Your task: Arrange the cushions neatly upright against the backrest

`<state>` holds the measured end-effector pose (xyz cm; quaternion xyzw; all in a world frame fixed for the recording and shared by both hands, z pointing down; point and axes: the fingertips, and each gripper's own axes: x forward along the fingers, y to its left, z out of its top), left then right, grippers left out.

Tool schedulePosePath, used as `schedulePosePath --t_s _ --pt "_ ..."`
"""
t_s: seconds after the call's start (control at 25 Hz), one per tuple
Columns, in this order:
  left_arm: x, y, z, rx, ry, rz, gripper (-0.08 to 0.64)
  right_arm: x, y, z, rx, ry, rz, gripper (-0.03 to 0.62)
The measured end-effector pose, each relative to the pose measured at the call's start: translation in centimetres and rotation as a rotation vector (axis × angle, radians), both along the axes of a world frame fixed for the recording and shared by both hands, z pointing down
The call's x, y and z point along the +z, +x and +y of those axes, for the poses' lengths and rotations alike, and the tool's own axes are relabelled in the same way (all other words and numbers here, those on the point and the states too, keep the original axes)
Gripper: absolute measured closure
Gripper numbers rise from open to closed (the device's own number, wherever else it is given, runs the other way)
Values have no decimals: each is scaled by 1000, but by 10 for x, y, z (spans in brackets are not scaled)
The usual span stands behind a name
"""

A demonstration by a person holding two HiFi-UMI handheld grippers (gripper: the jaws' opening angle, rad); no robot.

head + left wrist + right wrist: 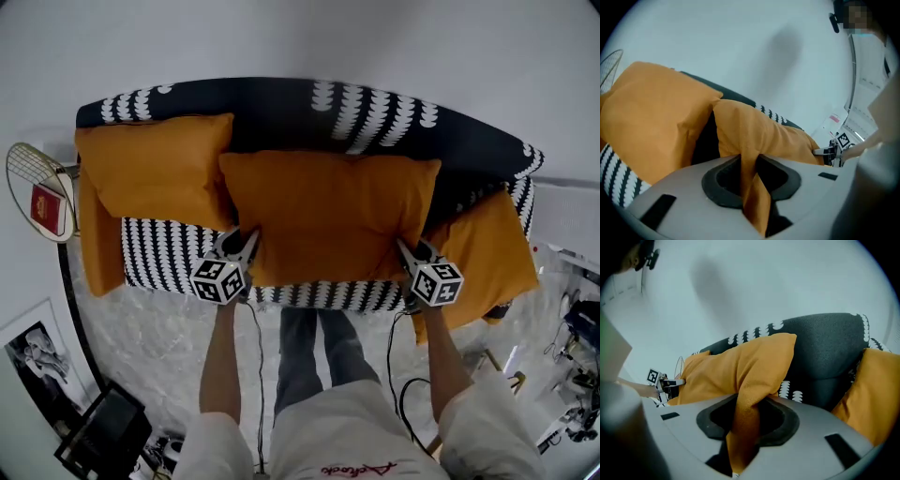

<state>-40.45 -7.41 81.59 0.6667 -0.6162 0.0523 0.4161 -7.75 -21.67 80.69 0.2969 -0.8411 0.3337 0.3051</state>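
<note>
Left gripper [750, 183]: jaws are standing narrowly apart and clamping a fold of orange fabric, the lower left corner of the middle cushion [328, 211]. The fabric is running down between the pads and bunching below them.

Right gripper [745, 420]: it is grasping the same way, pinching the lower right corner of the same cushion, with a thick fold filling the gap between the jaws.

Middle cushion: it is hanging between the two grippers over the centre of the sofa seat [159, 248], its upper edge lying against the dark backrest [281, 112].

Surroundings:
- The left cushion [155, 164] is leaning on the backrest at the left end, its corner overlapping the middle cushion's upper left corner.
- Another orange cushion [98, 239] is hanging over the left arm of the sofa.
- The right cushion [487, 258] is slumping at the right end, just beside the right gripper.
- A round wire stand [33, 169] with a red booklet [47, 208] is sitting beside the left end of the sofa.
- A framed picture [37, 352] is lying on the marble floor [159, 328].

View differences: only the head view is showing all four cushions at once. The left gripper view is showing a dark gap between the left and middle cushions. The right gripper view is showing bare backrest between the middle and right cushions. Each gripper view is catching the other gripper at the cushion's far corner.
</note>
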Motion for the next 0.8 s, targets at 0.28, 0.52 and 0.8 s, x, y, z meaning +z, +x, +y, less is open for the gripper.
schedulePosePath --t_s 0.28,0.52,0.8 --pt "-53 -53 -83 6 167 -105 446 -38 -36 -50 97 148 -117 448" --pt "-32 -76 -111 9 123 -113 434 -19 -56 -64 50 163 -78 437" --pt "28 -75 -97 34 -36 -129 407 40 -52 -61 8 96 46 400"
